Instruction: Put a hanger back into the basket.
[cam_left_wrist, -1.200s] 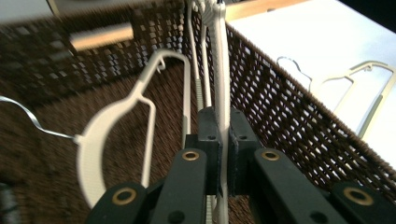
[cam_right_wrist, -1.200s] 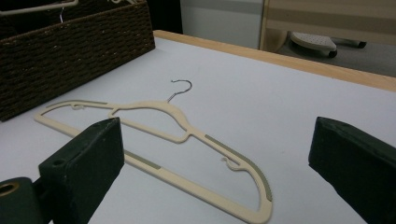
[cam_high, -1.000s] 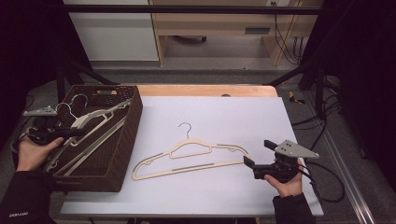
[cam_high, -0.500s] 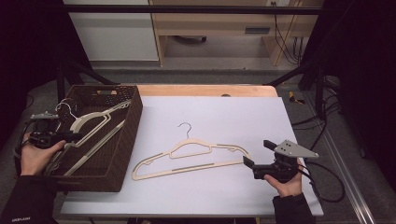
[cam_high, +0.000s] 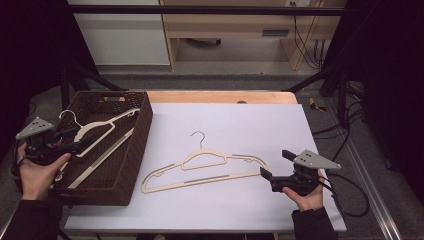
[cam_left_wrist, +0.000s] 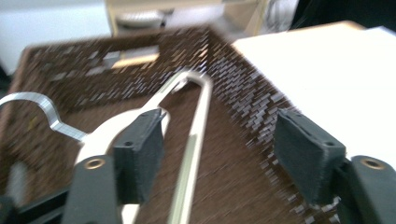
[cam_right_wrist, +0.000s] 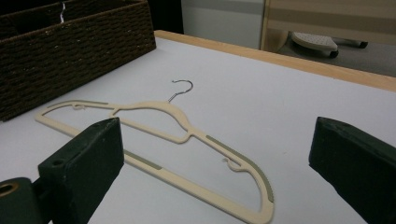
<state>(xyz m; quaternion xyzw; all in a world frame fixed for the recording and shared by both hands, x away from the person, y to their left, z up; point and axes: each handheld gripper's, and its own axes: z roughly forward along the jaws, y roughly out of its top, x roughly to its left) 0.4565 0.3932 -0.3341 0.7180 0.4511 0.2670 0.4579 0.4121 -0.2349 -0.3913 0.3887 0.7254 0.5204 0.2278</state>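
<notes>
Now left fingers (cam_left_wrist: 140, 156) wide, hanger (cam_left_wrist: 194, 140) loose between.

No text, label, brand, number or sign can be read anywhere in these pictures — not on the hangers, the basket, the table or the furniture behind it.

The table (cam_high: 310, 130) lies open around the hanger (cam_high: 205, 167); the basket wall (cam_high: 137, 150) probably blocks the left.
</notes>
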